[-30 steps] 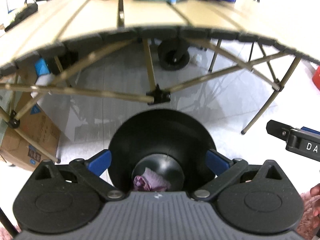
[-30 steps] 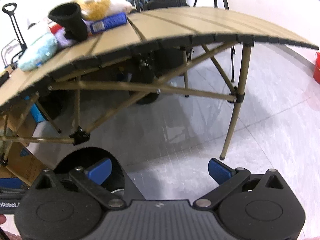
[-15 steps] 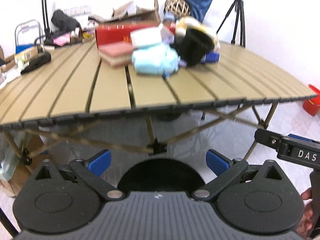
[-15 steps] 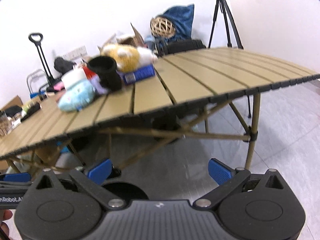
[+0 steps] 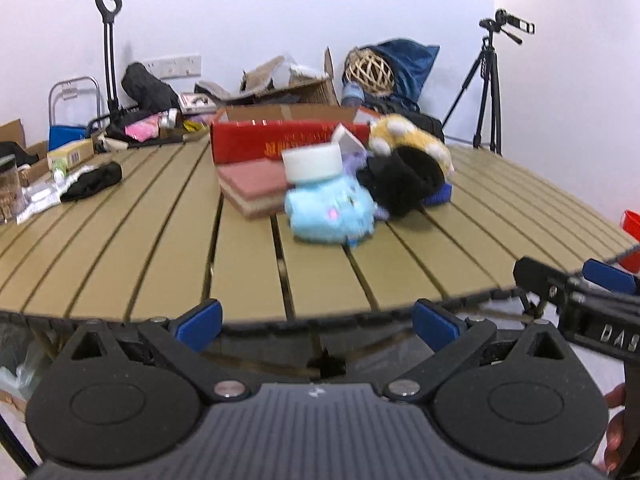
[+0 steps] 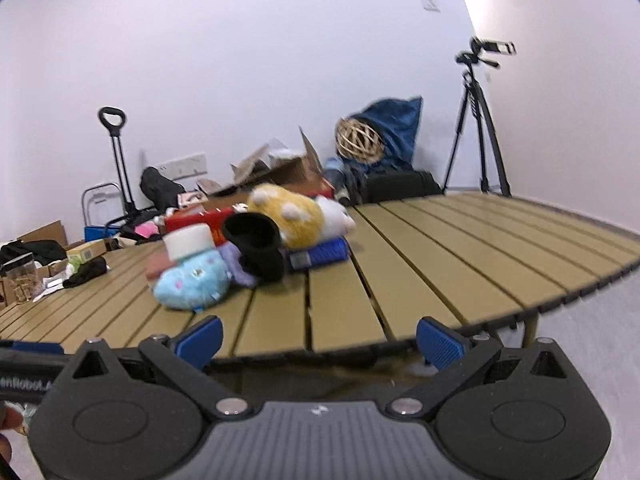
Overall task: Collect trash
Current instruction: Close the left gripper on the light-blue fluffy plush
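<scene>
A: How do the left gripper [image 5: 316,322] and the right gripper [image 6: 318,338] stand?

B: Both have their fingers spread wide and released, nothing between them. Each sits low at the near edge of the bench [image 5: 160,240], looking across its slats. I judge they are held back and open like this so the person can pick the next piece of trash.

A: And where is the trash?

B: Well ahead of both sets of fingers, in the pile at mid-bench. A crumpled purple piece [image 6: 236,270] is the likeliest item; it lies tucked between the light blue plush [image 6: 190,284] and the black cup [image 6: 258,246]. It is blurred, so I cannot say what it is made of.

A: What stands in the way?

B: That plush sits nearest the left fingers, with a white roll [image 5: 314,164] on top of it, so a straight reach meets the toy first. The black cup leans over the purple piece from the right. Behind them lie a yellow and white plush [image 6: 298,218], a blue box [image 6: 320,254], a pink pad [image 5: 254,182] and a red box [image 5: 256,146].

A: Anything else?

B: A black cloth [image 5: 94,180] lies far left of the left fingers, beside a white wrapper [image 5: 38,196] at the bench's edge, possibly trash too. A tripod [image 6: 478,120] stands beyond the far side.
</scene>
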A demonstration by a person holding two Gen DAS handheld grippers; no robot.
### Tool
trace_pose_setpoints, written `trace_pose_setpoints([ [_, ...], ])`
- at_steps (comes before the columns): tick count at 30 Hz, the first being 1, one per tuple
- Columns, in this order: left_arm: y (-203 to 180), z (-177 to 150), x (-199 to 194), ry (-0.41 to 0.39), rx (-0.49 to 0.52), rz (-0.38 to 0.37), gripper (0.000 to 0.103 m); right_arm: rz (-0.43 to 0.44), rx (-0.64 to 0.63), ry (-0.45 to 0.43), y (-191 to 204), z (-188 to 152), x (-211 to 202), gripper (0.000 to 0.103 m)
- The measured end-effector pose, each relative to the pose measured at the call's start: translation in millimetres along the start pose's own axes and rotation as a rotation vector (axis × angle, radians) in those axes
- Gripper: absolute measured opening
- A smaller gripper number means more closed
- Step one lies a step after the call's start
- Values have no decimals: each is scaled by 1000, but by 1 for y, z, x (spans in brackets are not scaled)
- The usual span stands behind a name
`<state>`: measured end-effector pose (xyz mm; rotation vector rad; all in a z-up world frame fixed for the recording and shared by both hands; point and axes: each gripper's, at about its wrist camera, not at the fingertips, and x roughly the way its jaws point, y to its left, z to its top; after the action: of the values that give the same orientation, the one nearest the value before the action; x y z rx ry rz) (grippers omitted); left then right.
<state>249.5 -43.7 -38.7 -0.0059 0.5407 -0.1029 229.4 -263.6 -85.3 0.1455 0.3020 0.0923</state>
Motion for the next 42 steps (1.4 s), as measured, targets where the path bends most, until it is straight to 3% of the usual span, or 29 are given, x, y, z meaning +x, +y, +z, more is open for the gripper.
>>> trace_pose_setpoints([
  [11, 4, 25, 14, -56, -24, 33, 103, 18, -80, -98, 14, 20, 19, 103],
  [21, 2, 43, 43, -42, -33, 42, 103, 0, -84, -126, 14, 35, 43, 103],
  [40, -16, 59, 126, 47, -25, 43, 103, -92, -27, -89, -12, 43, 87, 103],
  [42, -20, 59, 130, 46, -4, 43, 94, -95, -27, -80, -11, 42, 88, 103],
])
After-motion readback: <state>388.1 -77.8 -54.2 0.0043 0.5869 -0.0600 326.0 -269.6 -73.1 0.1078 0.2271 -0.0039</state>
